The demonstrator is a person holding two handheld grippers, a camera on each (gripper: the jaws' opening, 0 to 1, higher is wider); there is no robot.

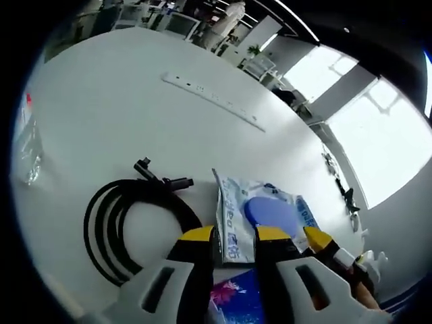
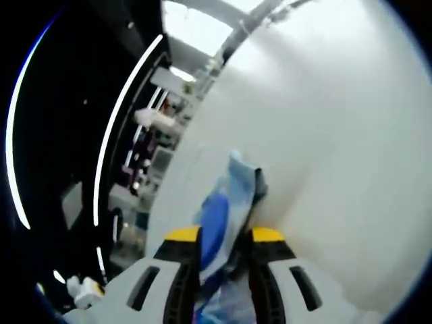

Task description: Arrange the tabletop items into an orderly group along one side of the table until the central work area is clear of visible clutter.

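White plastic packet (image 1: 260, 214) with a blue round patch lies on the white table (image 1: 135, 115), just right of a coiled black cable (image 1: 131, 219). My left claw (image 1: 234, 237) has its yellow-tipped jaws a narrow gap apart, straddling the packet's near edge; whether they actually pinch it, cannot tell. Second packet with dark blue and pink print (image 1: 236, 300) sits under my left jaws, partly hidden. My right claw (image 1: 322, 241) comes in from the right, yellow tip touching the packet's right edge. In the right gripper view my right claw (image 2: 225, 236) is closed on the packet (image 2: 226, 212), which stands up between the jaws, crumpled. Clear bottle (image 1: 27, 145) stands at the table's far left edge. Long pale strip (image 1: 212, 101) lies farther back, well apart from the cable.
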